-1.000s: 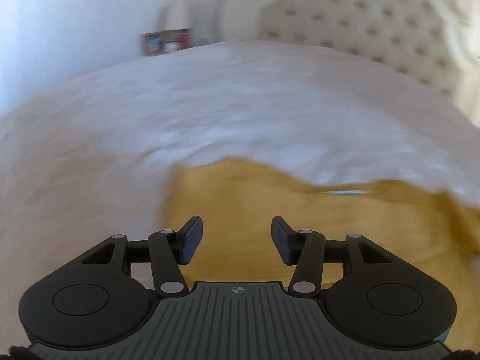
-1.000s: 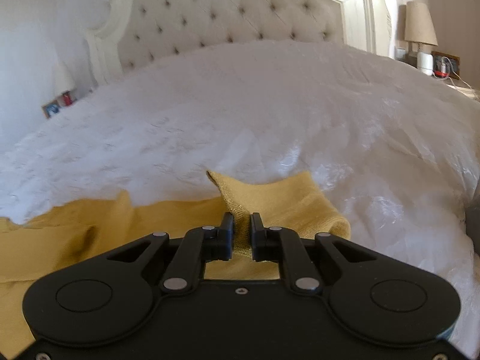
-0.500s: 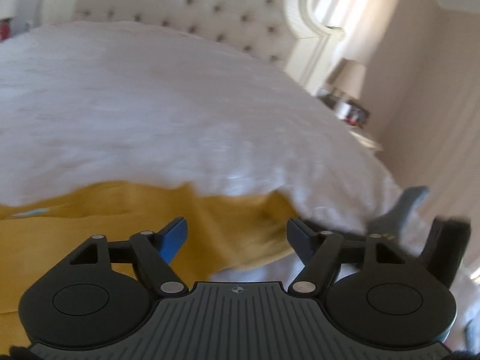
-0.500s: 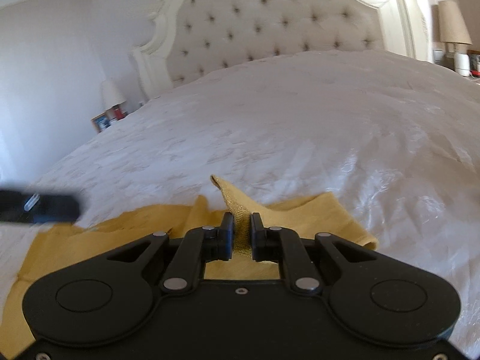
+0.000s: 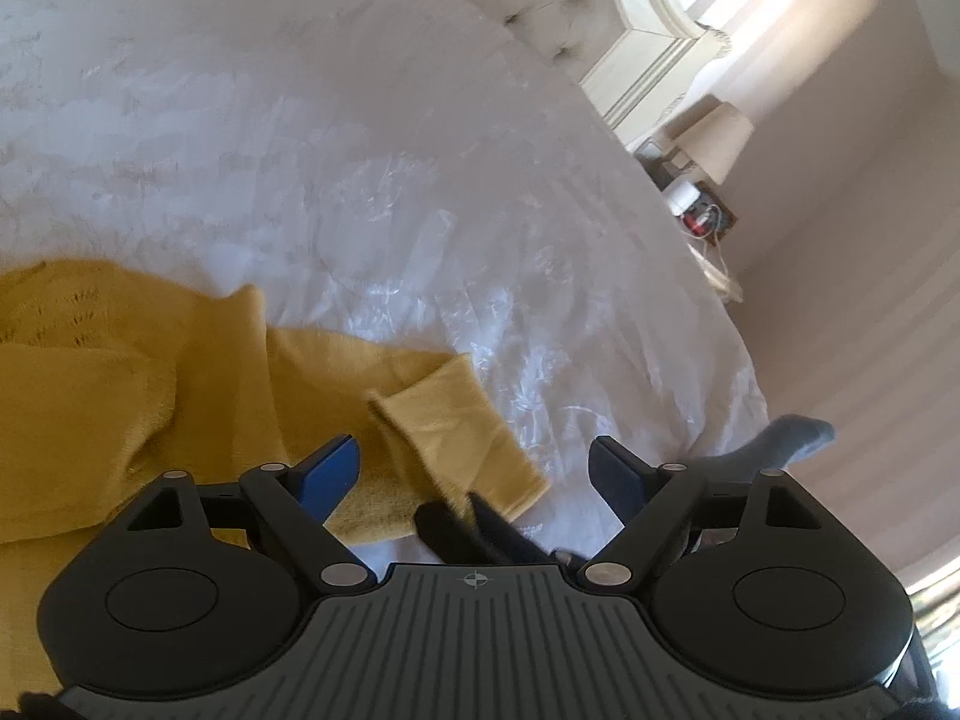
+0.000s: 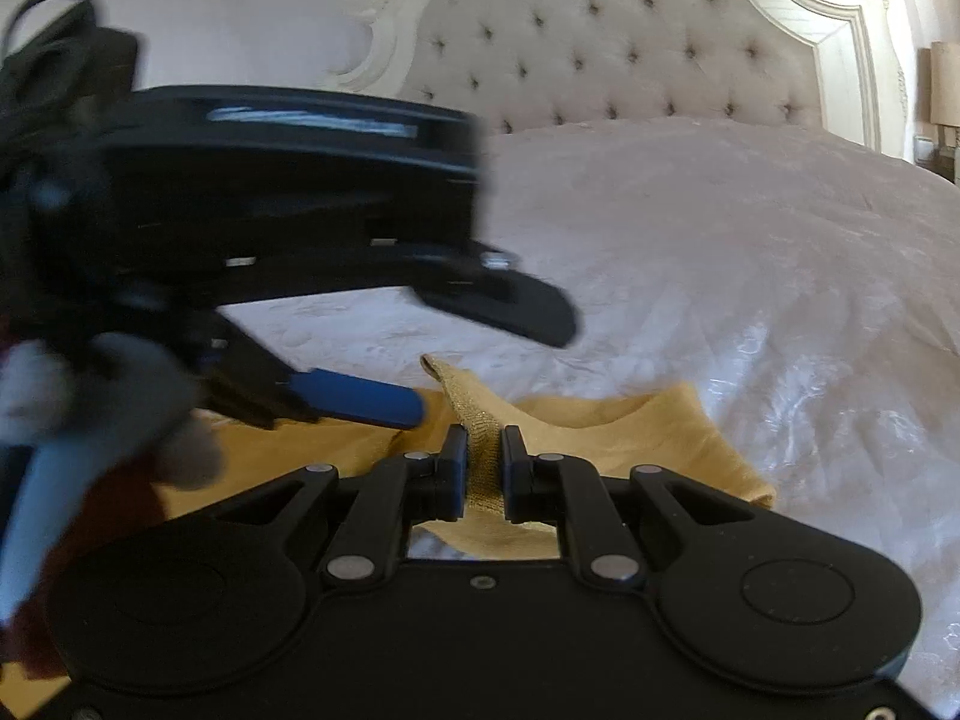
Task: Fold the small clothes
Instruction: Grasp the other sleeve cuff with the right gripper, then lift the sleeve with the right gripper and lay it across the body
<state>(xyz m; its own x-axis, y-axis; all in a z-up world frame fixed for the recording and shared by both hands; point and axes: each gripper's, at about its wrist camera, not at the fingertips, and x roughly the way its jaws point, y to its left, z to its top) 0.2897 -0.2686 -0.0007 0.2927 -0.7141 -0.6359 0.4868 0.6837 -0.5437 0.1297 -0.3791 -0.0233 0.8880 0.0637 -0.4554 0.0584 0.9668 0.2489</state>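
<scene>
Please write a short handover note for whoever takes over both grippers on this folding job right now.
Right gripper: shut on a ribbed edge of the yellow garment, lifting it slightly.
Left gripper: open, empty, hovering over the garment's near end beside the right gripper.
Garment: spread rumpled on the white bedspread, one sleeve or hem end flopped over.
Done: no clean fold visible.
Left: grasp a second edge with the left gripper, fold, flatten.

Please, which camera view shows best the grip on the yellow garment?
The right wrist view. There the right gripper is shut on a strip of the yellow garment, close and sharp. The left wrist view shows the garment lying on the bed under the open left gripper, but the grip is hardly visible.
</scene>
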